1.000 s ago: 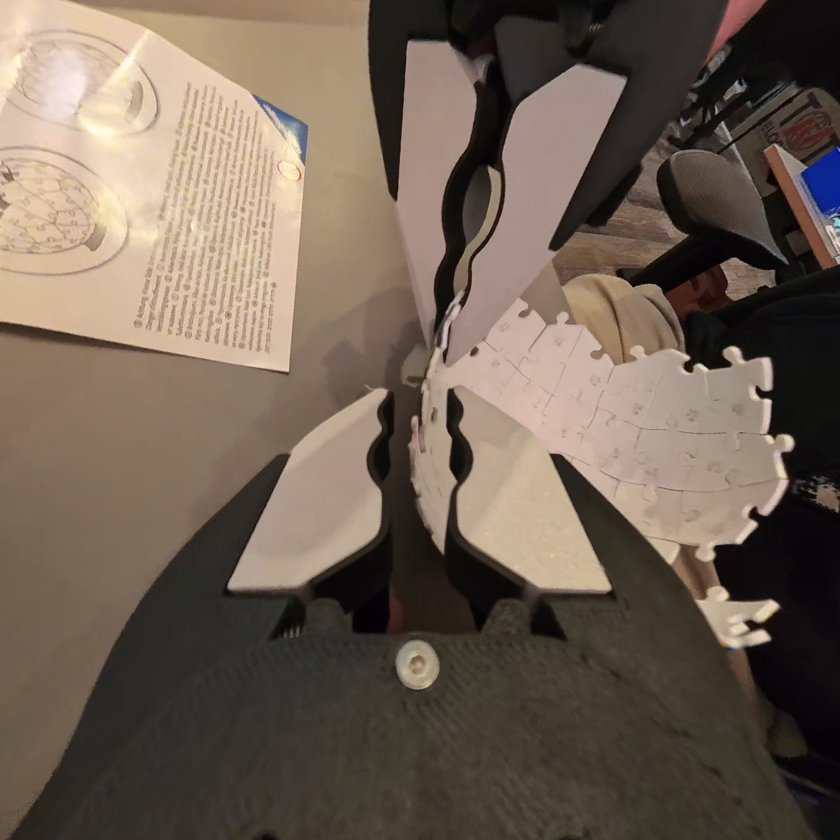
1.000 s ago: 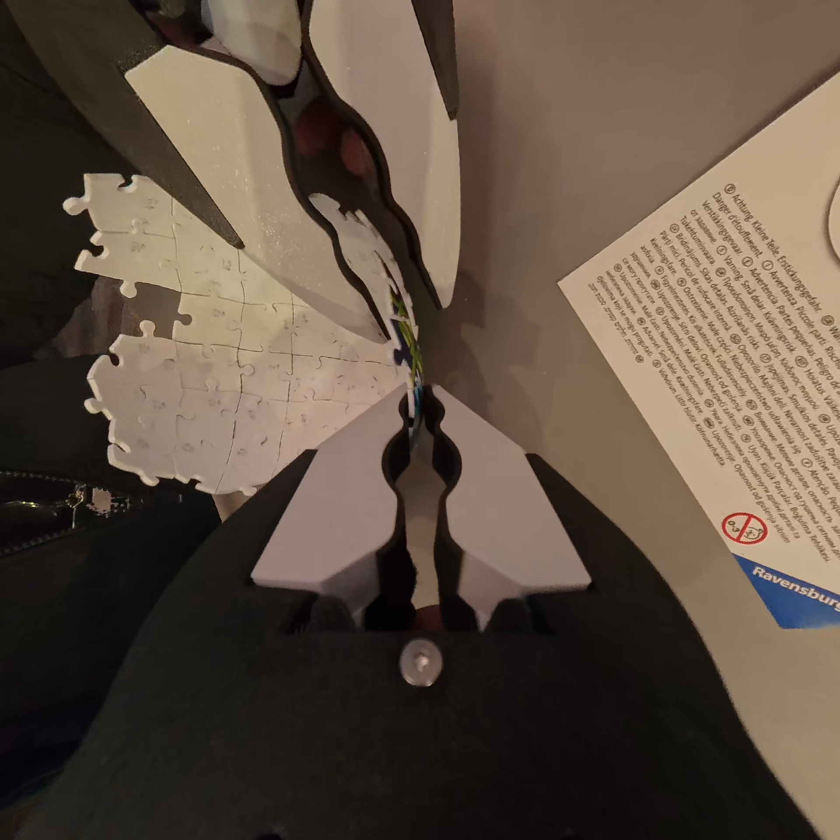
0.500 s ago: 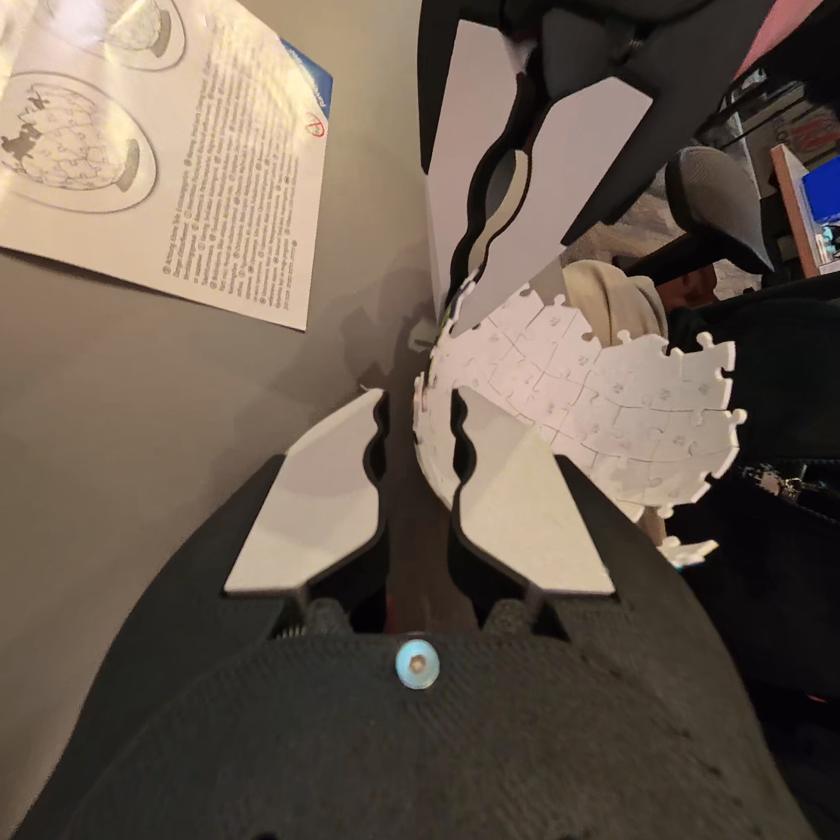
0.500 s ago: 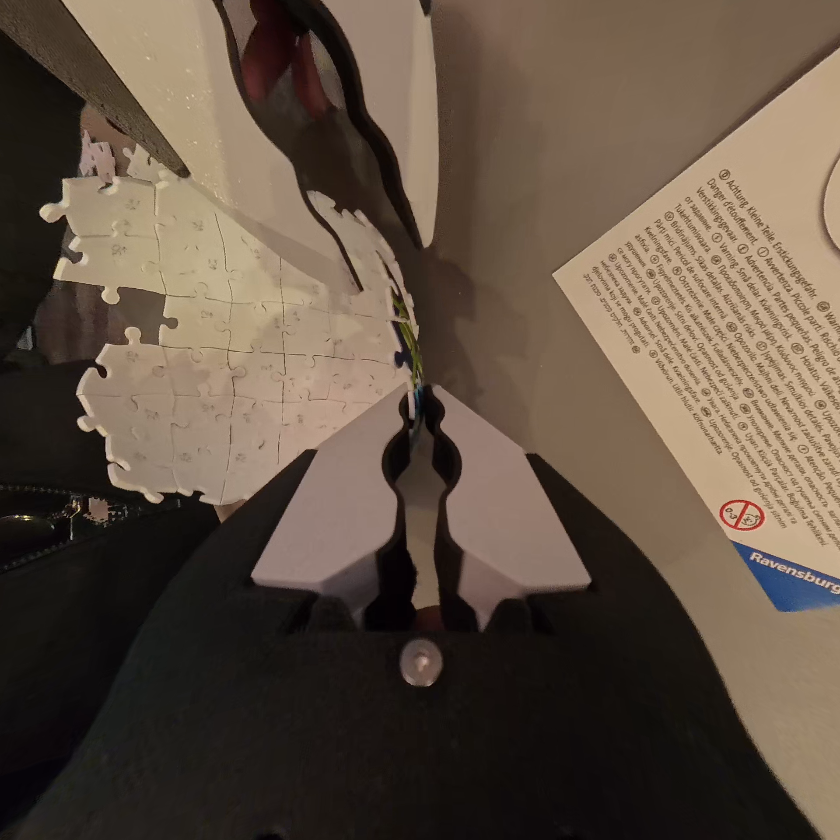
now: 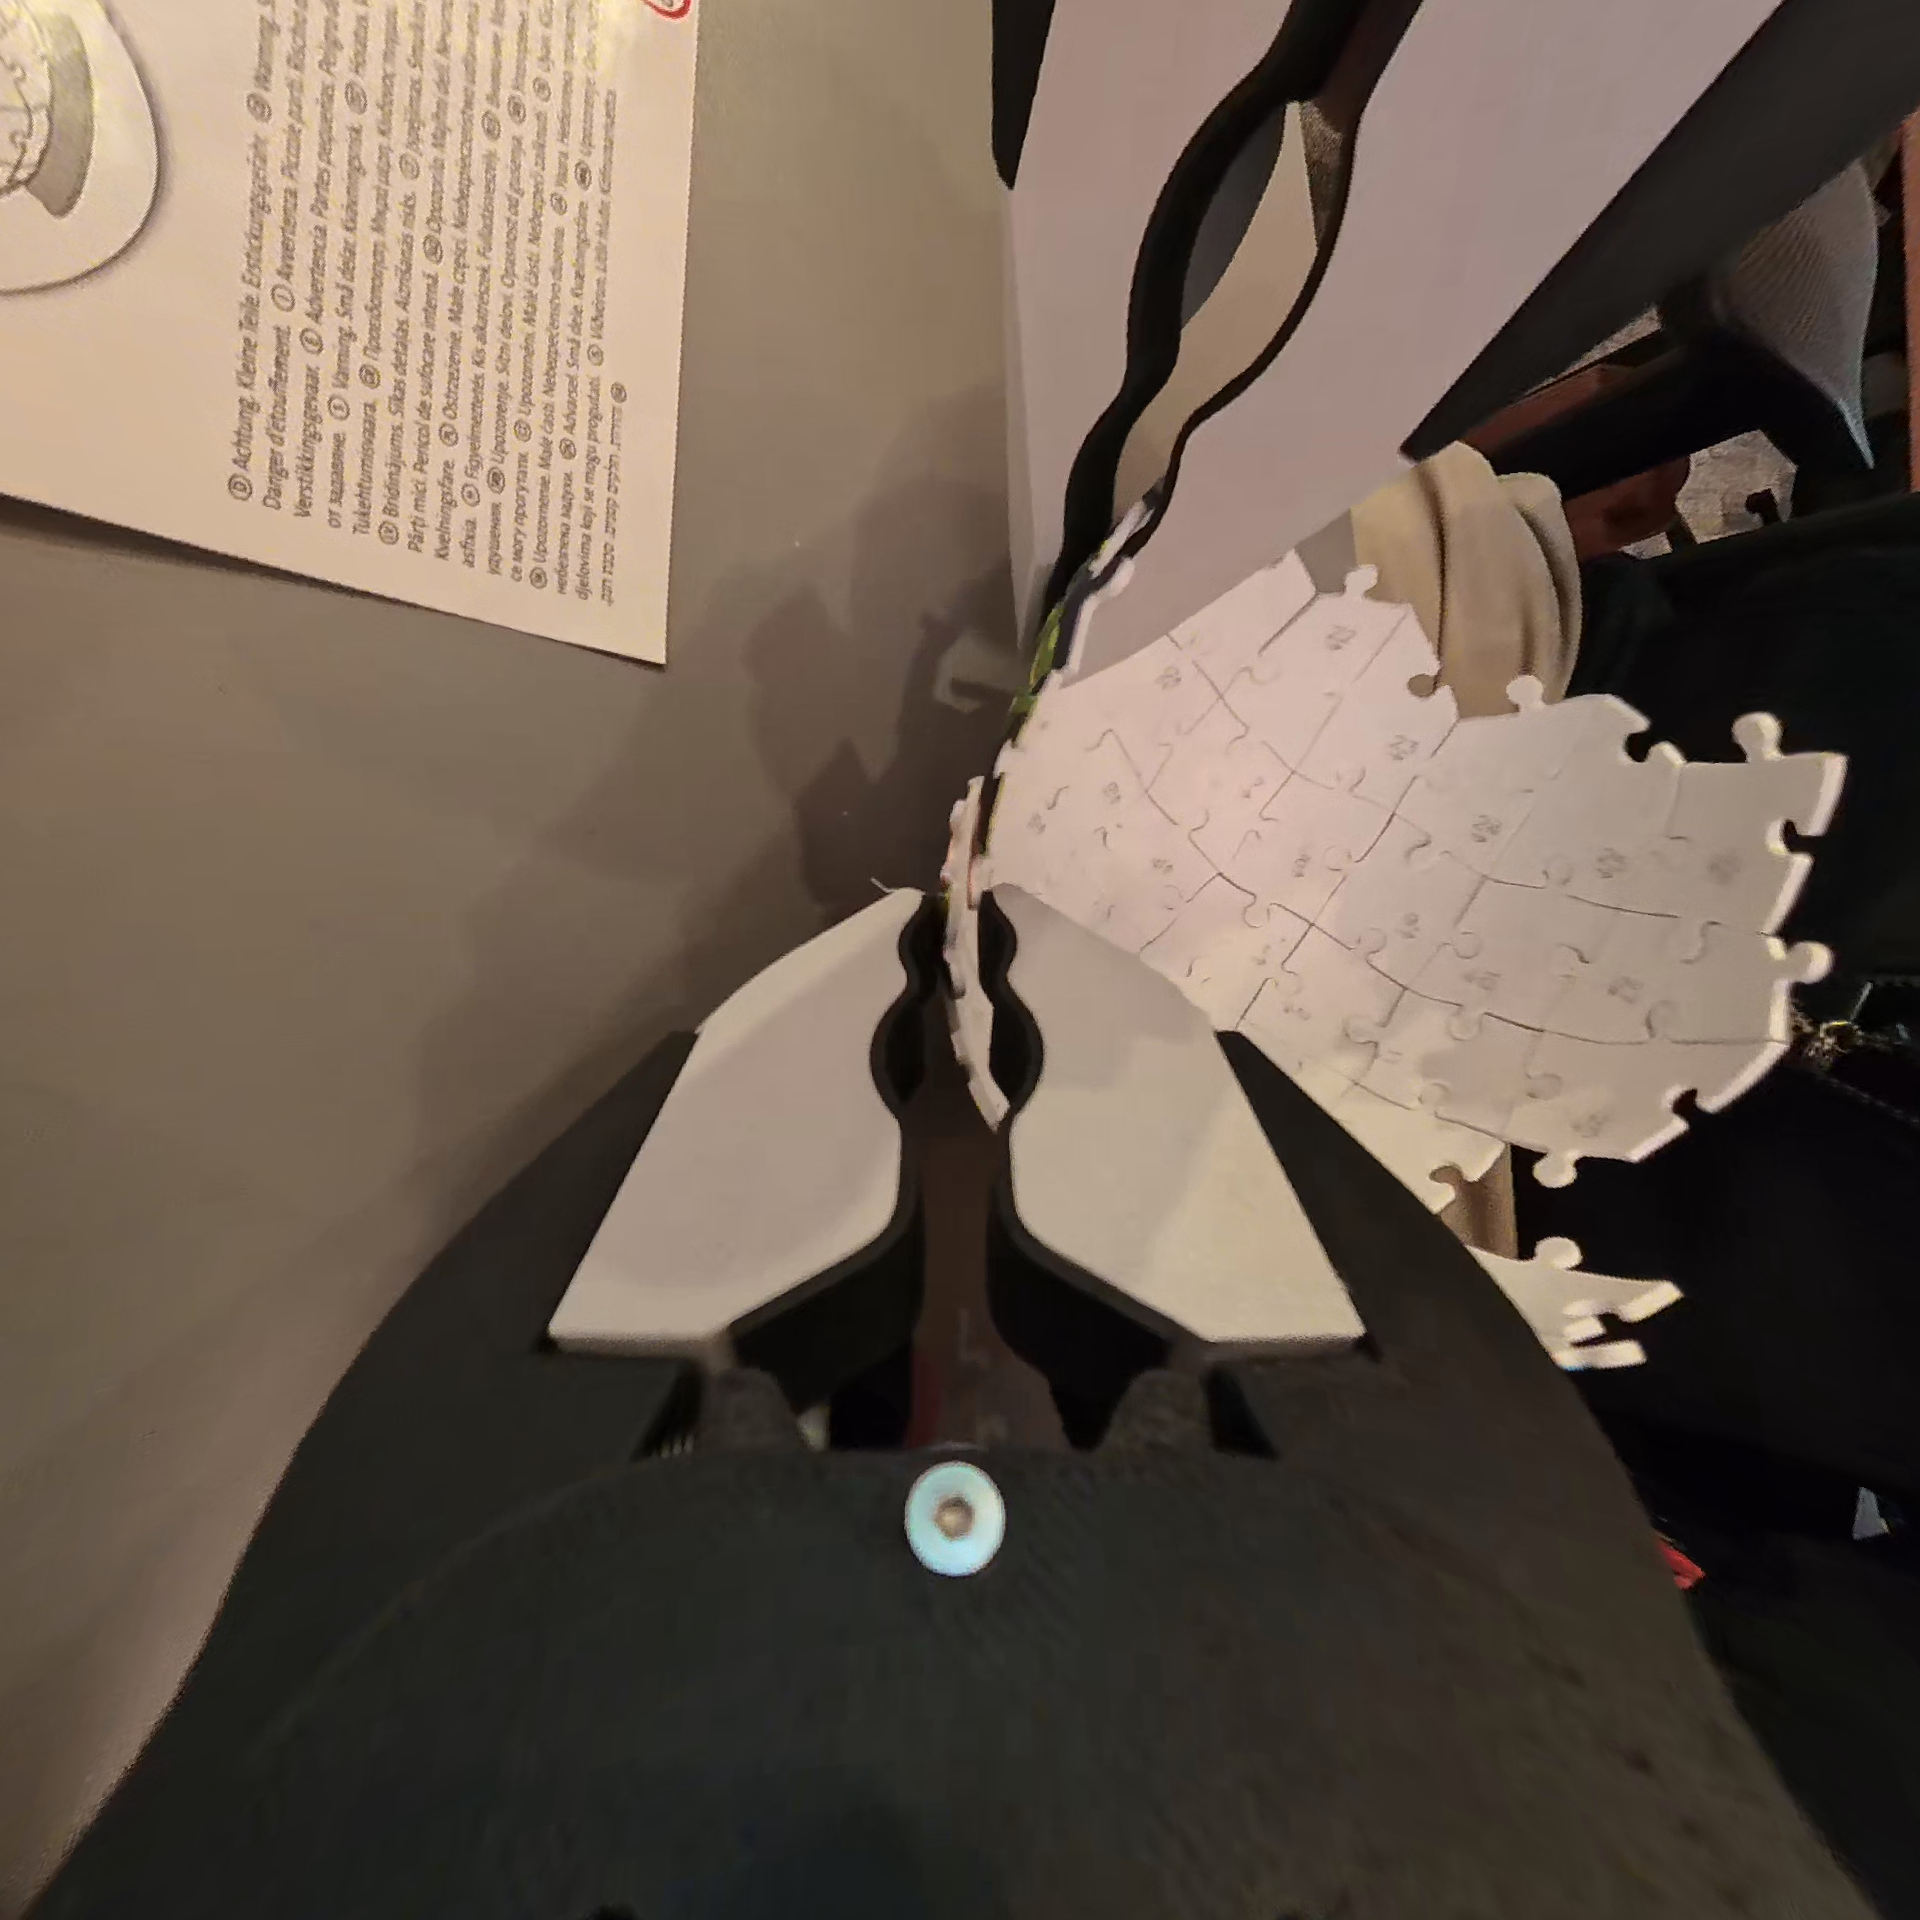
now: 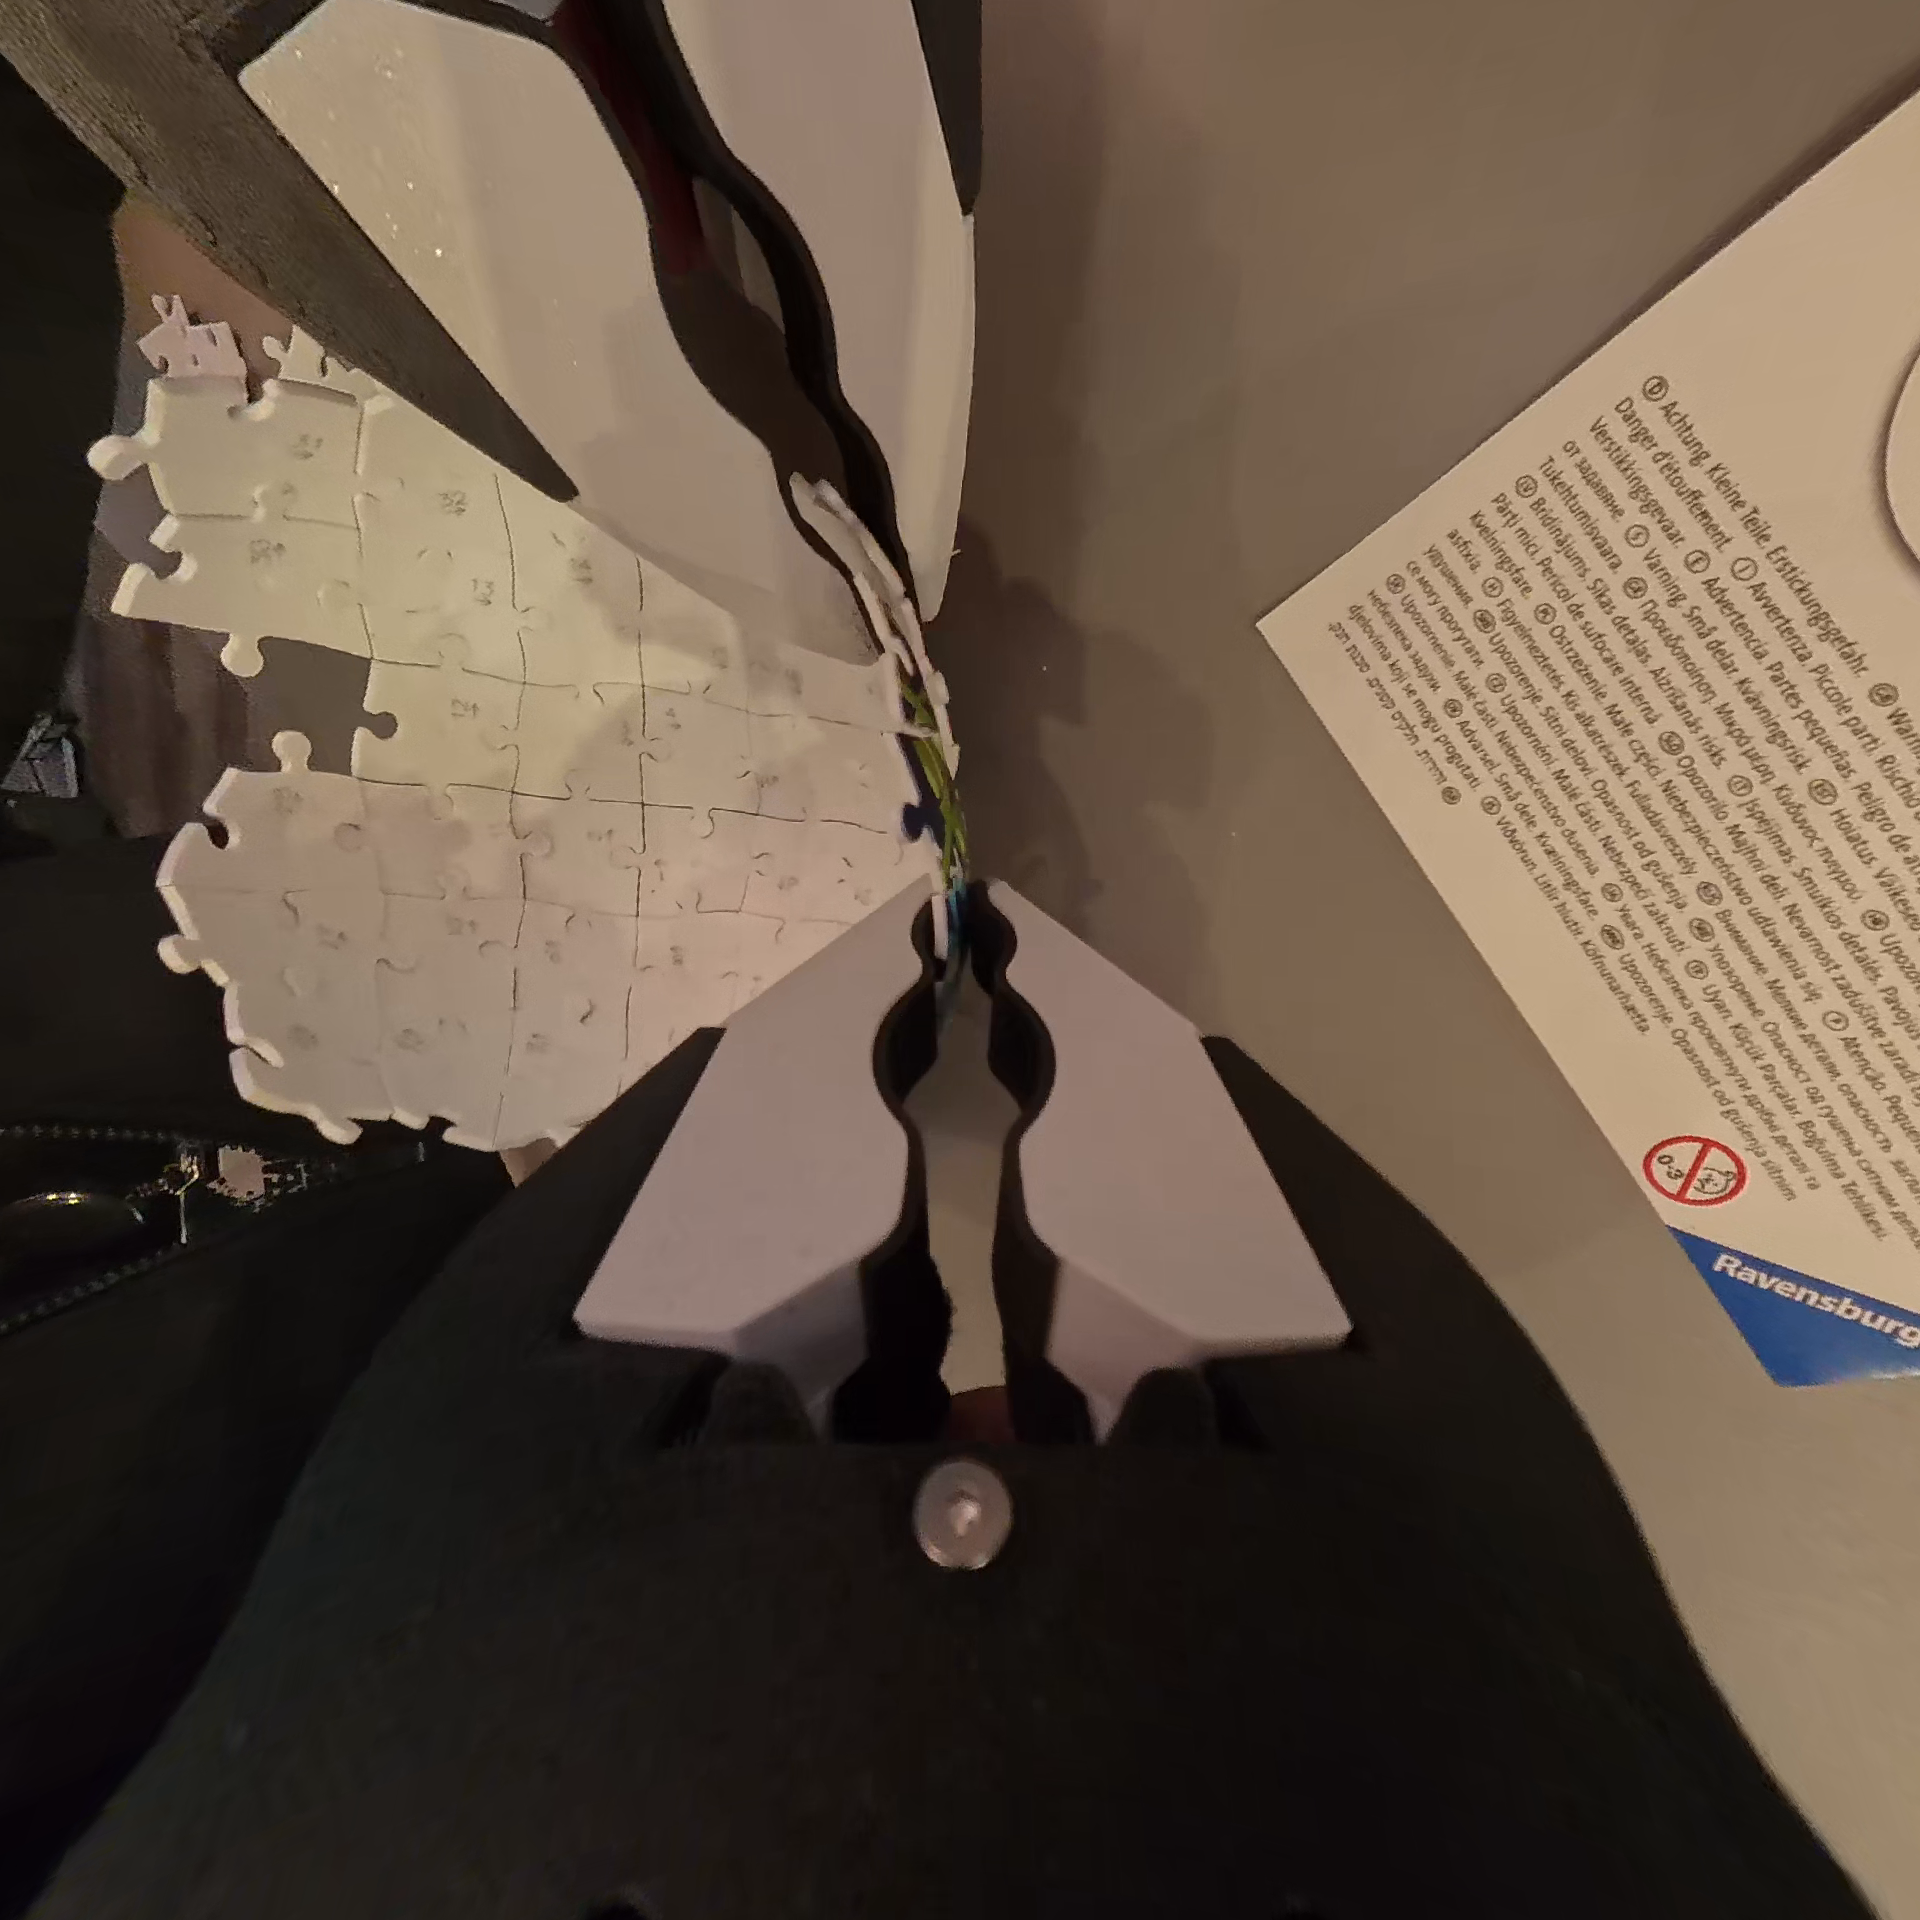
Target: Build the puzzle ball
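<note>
A curved shell of joined puzzle pieces (image 5: 1455, 914), white on its numbered inner side, is held in the air over the grey table's edge. It also shows in the right wrist view (image 6: 540, 810), with a coloured printed rim. My left gripper (image 5: 961, 935) is shut on one edge of the shell. My right gripper (image 6: 961, 914) is shut on the opposite edge. Each gripper appears at the top of the other's view, tips facing each other. A loose bit of joined pieces (image 5: 1569, 1309) hangs below the shell.
A white instruction sheet (image 5: 364, 312) lies flat on the grey table (image 5: 312, 987); it also shows in the right wrist view (image 6: 1662, 779). A person's dark clothing (image 6: 156, 1455) and a beige sleeve (image 5: 1475, 582) lie beyond the table edge. An office chair (image 5: 1808, 281) stands behind. Across from one pair of fingers to the other is roughly 5 centimetres.
My left gripper closed from open onto the shell's edge. The two grippers came closer together, and the shell tilted slightly. The right gripper kept its grip.
</note>
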{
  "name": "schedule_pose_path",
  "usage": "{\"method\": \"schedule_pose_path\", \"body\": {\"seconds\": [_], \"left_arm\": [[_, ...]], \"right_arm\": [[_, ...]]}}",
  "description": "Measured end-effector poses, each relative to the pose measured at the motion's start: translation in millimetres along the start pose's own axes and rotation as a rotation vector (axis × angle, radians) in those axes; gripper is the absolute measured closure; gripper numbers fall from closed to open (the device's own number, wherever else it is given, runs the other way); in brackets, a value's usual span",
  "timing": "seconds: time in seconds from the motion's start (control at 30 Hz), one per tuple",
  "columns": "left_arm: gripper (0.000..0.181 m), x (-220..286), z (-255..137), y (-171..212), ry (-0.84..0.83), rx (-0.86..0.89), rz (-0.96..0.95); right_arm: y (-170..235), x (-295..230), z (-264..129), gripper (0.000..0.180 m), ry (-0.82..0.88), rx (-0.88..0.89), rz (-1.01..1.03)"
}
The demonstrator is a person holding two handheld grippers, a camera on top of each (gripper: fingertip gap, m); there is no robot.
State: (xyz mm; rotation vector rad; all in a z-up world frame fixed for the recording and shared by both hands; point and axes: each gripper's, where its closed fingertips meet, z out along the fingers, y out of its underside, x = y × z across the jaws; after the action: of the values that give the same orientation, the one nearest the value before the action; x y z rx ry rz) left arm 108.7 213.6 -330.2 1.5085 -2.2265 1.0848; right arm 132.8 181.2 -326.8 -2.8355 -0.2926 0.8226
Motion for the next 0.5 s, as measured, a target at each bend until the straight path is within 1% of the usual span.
{"method": "schedule_pose_path", "body": {"seconds": [0.23, 0.5], "left_arm": [[0.174, 1.5, 0.5, -2.0, 0.008, 0.011, 0.022], [0.173, 2.1, 0.4, -3.8, 0.037, 0.021, 0.004]], "right_arm": [[2.5, 0.0, -0.7, 0.18, 0.005, -0.01, -0.002], [3.9, -0.1, -0.9, 0.18, 0.034, -0.045, -0.005]]}}
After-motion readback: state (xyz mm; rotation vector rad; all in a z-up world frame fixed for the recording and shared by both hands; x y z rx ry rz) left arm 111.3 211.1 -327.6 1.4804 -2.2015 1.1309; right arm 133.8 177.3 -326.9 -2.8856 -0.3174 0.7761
